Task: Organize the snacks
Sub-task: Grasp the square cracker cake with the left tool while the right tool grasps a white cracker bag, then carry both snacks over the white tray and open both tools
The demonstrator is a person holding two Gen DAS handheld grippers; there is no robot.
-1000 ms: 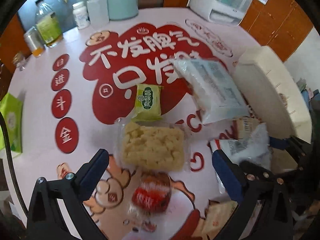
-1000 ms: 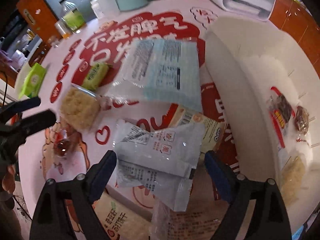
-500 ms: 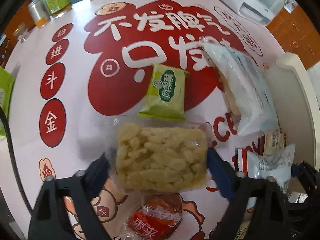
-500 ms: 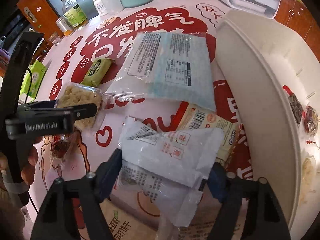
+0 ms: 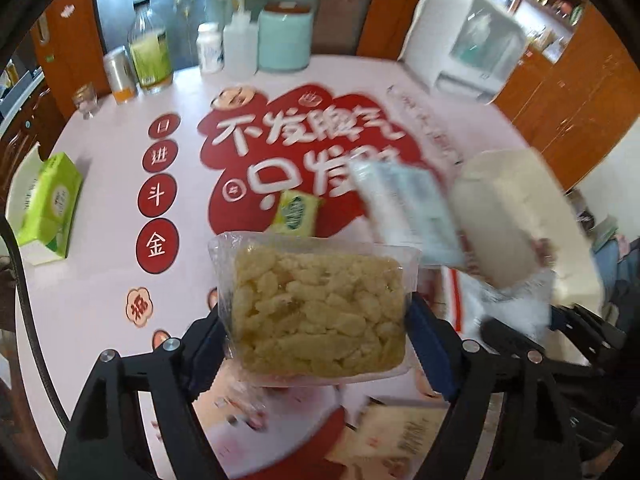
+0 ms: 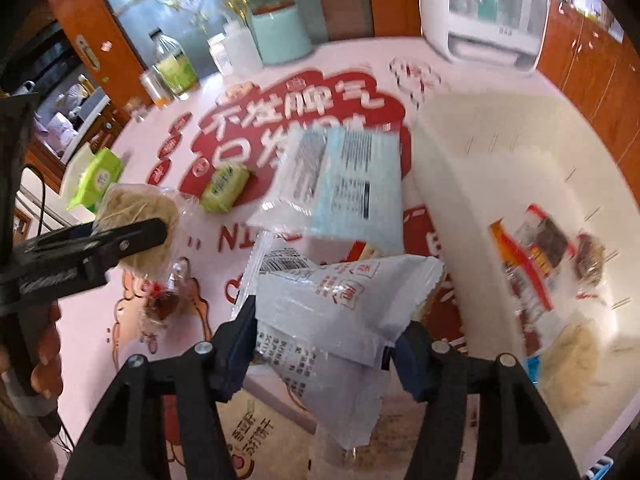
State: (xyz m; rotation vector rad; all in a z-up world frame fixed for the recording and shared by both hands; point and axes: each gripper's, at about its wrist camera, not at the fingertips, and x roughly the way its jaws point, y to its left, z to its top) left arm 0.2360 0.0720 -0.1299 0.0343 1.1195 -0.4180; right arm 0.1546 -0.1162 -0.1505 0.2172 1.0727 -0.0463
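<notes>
Ahead of both pairs of fingers lies the surface (image 5: 100, 280), pink-white with a large red printed motif. To the right of the right fingers stands the white bin (image 6: 500, 152); I can see several wrapped snacks (image 6: 548, 248) on its floor, so I judge it to be the sorting target.

Step in hand: transfer of two items, one per gripper.

1. The left gripper (image 5: 316, 332) is clamped on the yellow puffed-rice cake (image 5: 320, 312) in its clear wrapper. The fingers press its left and right edges, and the cake appears lifted off the surface.
2. The right gripper (image 6: 324, 340) is closed on the white sachets (image 6: 340, 304), two or more overlapping packets. Whether both are gripped or only the upper one, I cannot tell.

Remaining beyond the fingers: a large pale-blue bag (image 6: 344, 188), a small green packet (image 6: 226, 186) and a red-wrapped sweet (image 6: 164, 300) to the left of the right fingers.

Next move, in my judgement: swing the right fingers rightward over the bin wall, then release above a bare part of its floor. Follow with the left load, which must cross farther. Risk: a loose sachet may slip out in transit.
</notes>
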